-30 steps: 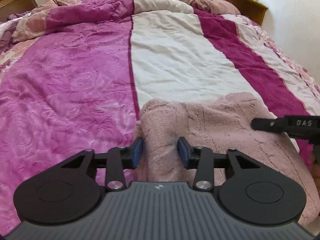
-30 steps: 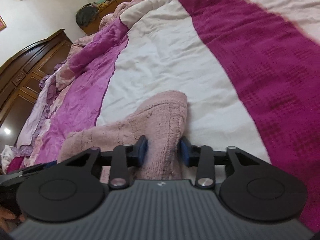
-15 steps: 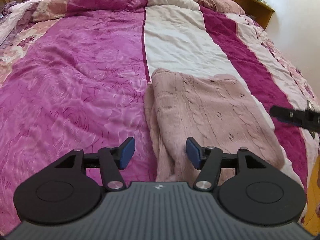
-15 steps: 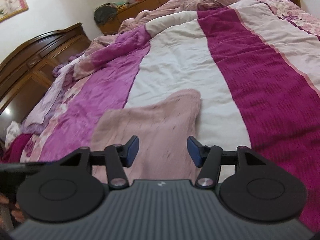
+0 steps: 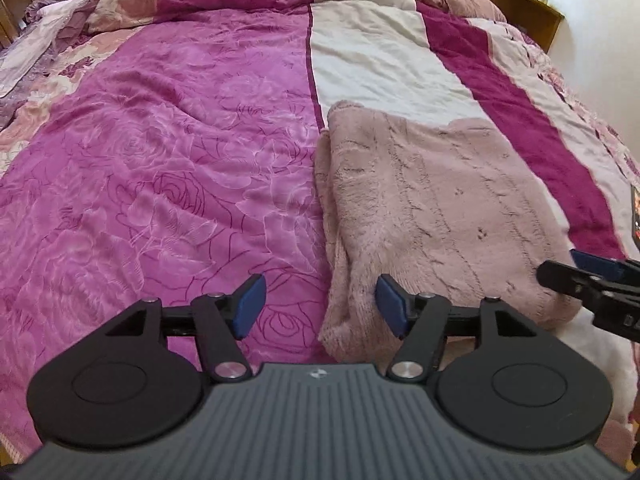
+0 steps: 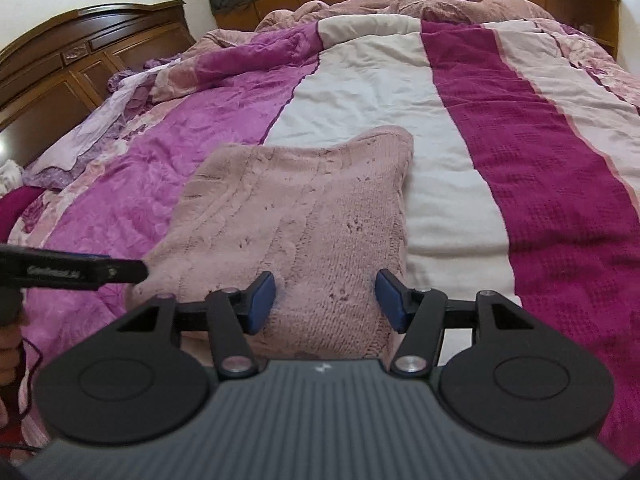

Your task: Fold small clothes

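Note:
A pale pink knitted garment [image 5: 436, 208] lies folded flat on the bed, across the seam between the magenta and white stripes of the cover. It also shows in the right wrist view [image 6: 296, 216]. My left gripper [image 5: 320, 306] is open and empty, hovering over the garment's near left edge. My right gripper [image 6: 326, 302] is open and empty above the garment's near right corner. The right gripper's fingers [image 5: 592, 276] show at the right edge of the left view. The left gripper's finger [image 6: 80, 270] shows at the left of the right view.
The bed cover [image 5: 160, 160] has magenta, white and dark crimson stripes. Bunched bedding [image 6: 420, 0] lies at the far end. A dark wooden headboard [image 6: 80, 52] and a shelf stand behind the bed. The bed's right edge meets a white wall [image 5: 600, 40].
Both grippers have opened and let go of the pink garment, then pulled back and up. The garment now lies flat and folded on the bed.

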Available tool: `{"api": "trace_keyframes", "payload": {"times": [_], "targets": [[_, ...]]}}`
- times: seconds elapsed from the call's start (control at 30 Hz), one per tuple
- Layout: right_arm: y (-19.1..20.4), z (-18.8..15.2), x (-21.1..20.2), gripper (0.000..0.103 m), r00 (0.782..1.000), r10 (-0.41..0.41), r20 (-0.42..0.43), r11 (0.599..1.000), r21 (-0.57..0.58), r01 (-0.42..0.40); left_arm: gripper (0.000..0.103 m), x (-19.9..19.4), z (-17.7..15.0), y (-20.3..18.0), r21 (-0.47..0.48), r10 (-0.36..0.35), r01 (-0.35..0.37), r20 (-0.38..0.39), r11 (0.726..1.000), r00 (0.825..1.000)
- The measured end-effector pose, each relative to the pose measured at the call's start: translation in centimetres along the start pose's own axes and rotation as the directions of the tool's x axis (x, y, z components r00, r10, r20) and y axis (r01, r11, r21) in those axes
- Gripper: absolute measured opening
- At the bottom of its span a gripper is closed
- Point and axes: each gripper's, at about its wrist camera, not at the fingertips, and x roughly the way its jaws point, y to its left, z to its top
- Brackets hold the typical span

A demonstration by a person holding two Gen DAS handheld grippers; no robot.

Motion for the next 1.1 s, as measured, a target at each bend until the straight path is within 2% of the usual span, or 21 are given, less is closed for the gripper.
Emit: {"api": "trace_keyframes", "payload": {"times": [0.3, 0.33, 0.4, 0.6, 0.9, 1.1], "targets": [[0.7, -1.3, -2.5, 0.063, 1.0, 0.001, -0.01, 0.999, 0.044, 0.0, 0.071, -3.3, -2.4, -2.9, 0.018, 0.008, -0.008, 0.018, 1.0, 1.0], [0.9, -1.5, -2.8, 0.065, 1.0, -0.002, -0.015, 0.999, 0.042, 0.003, 0.072, -3.5, -2.7, -3.3, 0.025, 0.012, -0.013, 0.021, 1.0, 1.0], [1.2, -2.1, -3.3, 0.079, 1.0, -0.016, -0.016, 0.999, 0.042, 0.016, 0.072, -3.8, -3.2, -4.3, 0.046, 0.023, -0.025, 0.029, 0.999, 0.999], [1.6, -3.2, -3.6, 0.079, 0.999, -0.017, -0.043, 0.999, 0.048, 0.019, 0.072, -3.3, -4.4, -5.8, 0.052, 0.032, -0.032, 0.013, 0.998, 0.999], [1.4, -4.1, -2.1, 0.079, 0.993, -0.037, -0.11, 0.997, 0.064, 0.044, 0.072, -1.6, -5.1, -5.4, 0.016, 0.065, -0.065, -0.026, 0.998, 0.998], [1.5, -4.3, -1.6, 0.079, 0.991, -0.03, -0.128, 0.997, 0.061, 0.038, 0.072, -0.9, -5.1, -5.6, 0.028, 0.084, -0.083, -0.037, 0.996, 0.996]]}}
